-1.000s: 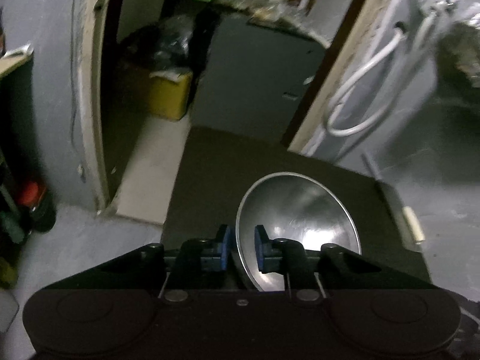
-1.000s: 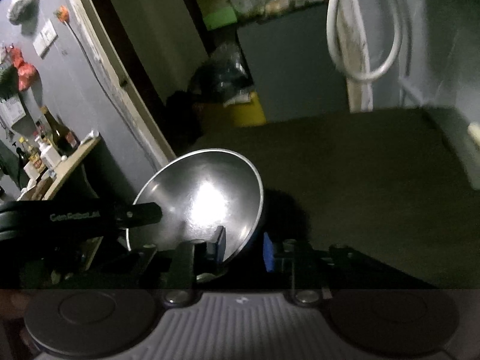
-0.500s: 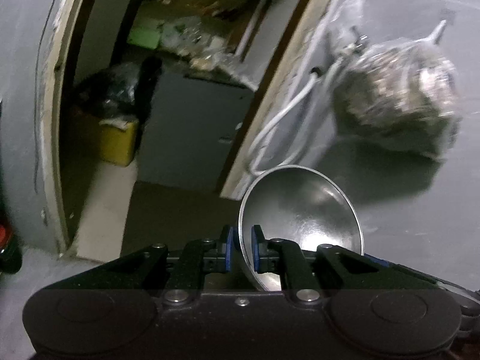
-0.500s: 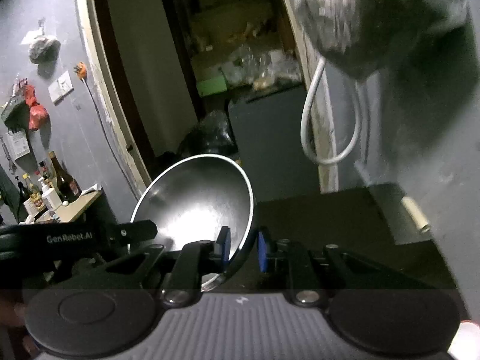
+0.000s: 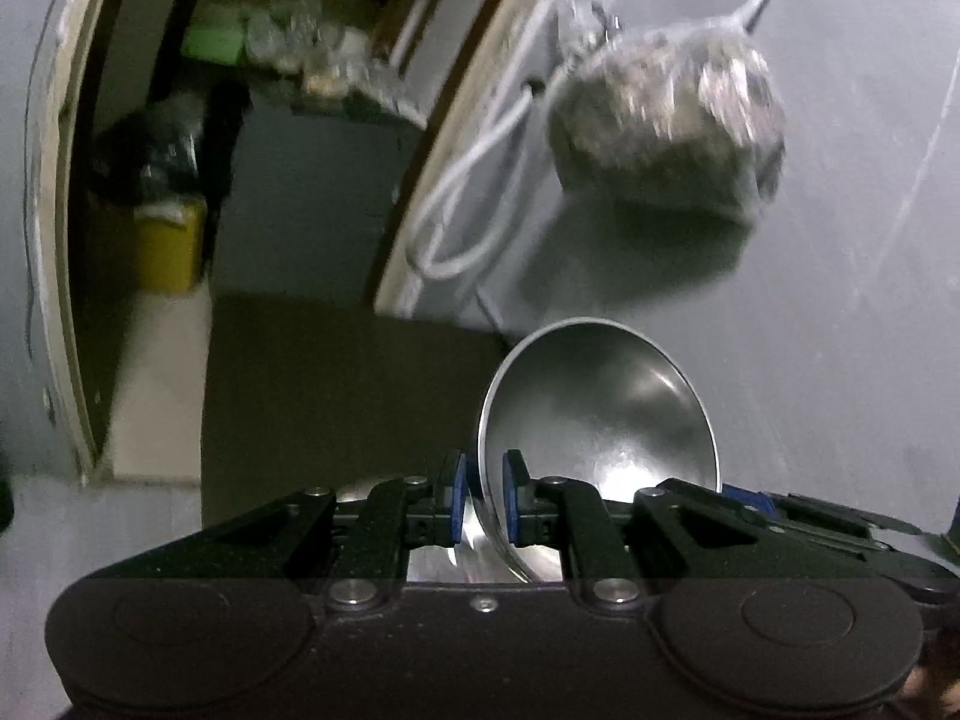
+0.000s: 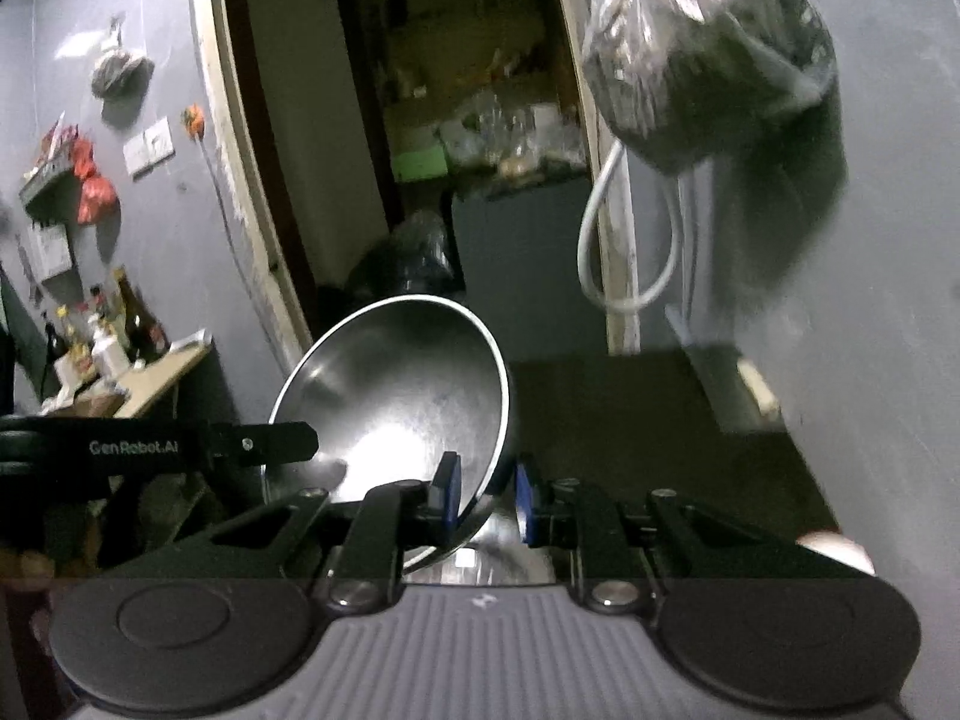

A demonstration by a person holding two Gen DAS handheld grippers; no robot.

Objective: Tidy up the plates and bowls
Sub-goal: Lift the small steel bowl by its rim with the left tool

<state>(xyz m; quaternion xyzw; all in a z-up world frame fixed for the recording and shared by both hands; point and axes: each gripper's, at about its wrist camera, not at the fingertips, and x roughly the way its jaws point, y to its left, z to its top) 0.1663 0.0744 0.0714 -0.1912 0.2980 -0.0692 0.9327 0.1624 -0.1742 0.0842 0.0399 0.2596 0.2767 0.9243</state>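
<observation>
Left gripper (image 5: 480,501) nearly closed, blue pads pinching the rim of a round shiny steel bowl (image 5: 600,414). Right gripper (image 6: 487,495) likewise narrowed onto the opposite rim of the same bowl (image 6: 396,384). Bowl held aloft between both, above the dark tabletop (image 6: 630,420), tilted steeply on edge, hollow facing the cameras.

Both cameras ride on my grippers, looking forward along the fingers. Left wrist view: close behind the left gripper (image 5: 482,501), facing the grey wall and open doorway (image 5: 150,192). Right wrist view: close behind the right gripper (image 6: 487,495), facing the same doorway, slightly upward. Shared between views: steel bowl (image 5: 600,414), hanging bag (image 5: 666,132), white cable loop (image 5: 462,222), dark table (image 5: 336,384).
</observation>
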